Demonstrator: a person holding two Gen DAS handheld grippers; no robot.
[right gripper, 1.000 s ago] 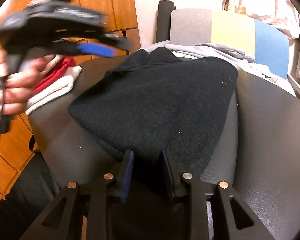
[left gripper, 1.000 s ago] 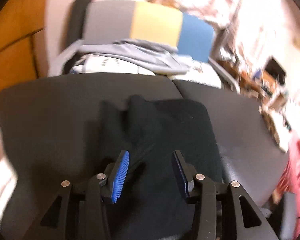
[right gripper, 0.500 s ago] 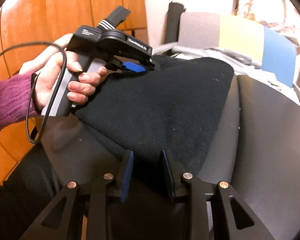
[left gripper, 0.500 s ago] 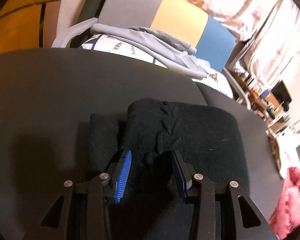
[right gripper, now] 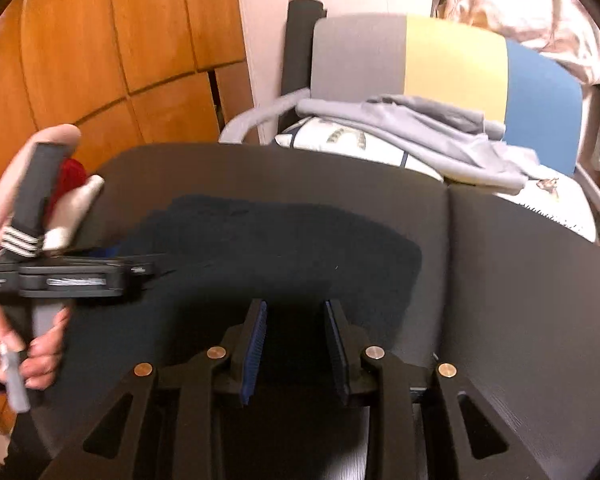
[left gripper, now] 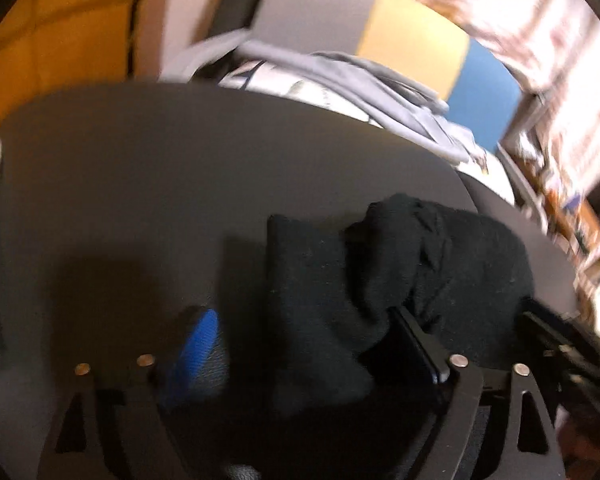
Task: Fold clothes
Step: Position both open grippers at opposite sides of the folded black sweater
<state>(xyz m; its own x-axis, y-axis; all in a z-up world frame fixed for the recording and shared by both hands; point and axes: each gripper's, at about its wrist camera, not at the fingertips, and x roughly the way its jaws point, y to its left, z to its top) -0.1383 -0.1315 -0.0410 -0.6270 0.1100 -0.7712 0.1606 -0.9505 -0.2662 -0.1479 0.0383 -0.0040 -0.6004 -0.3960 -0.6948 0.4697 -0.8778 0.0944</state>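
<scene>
1. Table [right gripper: 520, 300]: dark, fills the mid and lower frame in both views. My work surface.

2. Chair [right gripper: 452, 60]: grey/yellow/blue back, top centre-right, behind the table. Holds the waiting pile: grey top [right gripper: 412, 128] draped over a white printed item [right gripper: 340, 140]. I judge these are next in the queue.

3. Cabinet [right gripper: 100, 40]: wood panels, upper left. Backdrop only.

4. Black knit [right gripper: 292, 248]: the task item, centre frame, lying flat on the table as a folded slab. In the left wrist view it sits centre-right, w/ a bunched ridge [left gripper: 400, 240] on top, prob. a sleeve or hem just dropped there. Fold looks near done; ridge wants smoothing.

5. Red/white stack [right gripper: 76, 184]: left edge, mostly hidden behind the hand. Likely the finished pile.

6. Left gripper [left gripper: 300, 344]: low centre in its own view, jaws just sprung wide apart, nothing pinched; knit lies loose between them, right finger's tip tucked against the cloth. In the right wrist view it's at far left, held by a hand [right gripper: 40, 344], blurred.

7. Right gripper [right gripper: 296, 344]: bottom centre, jaws part-way apart over the knit's near edge. Can't tell if cloth is pinched; the gap reads dark. Prob. pinning the near edge.
</scene>
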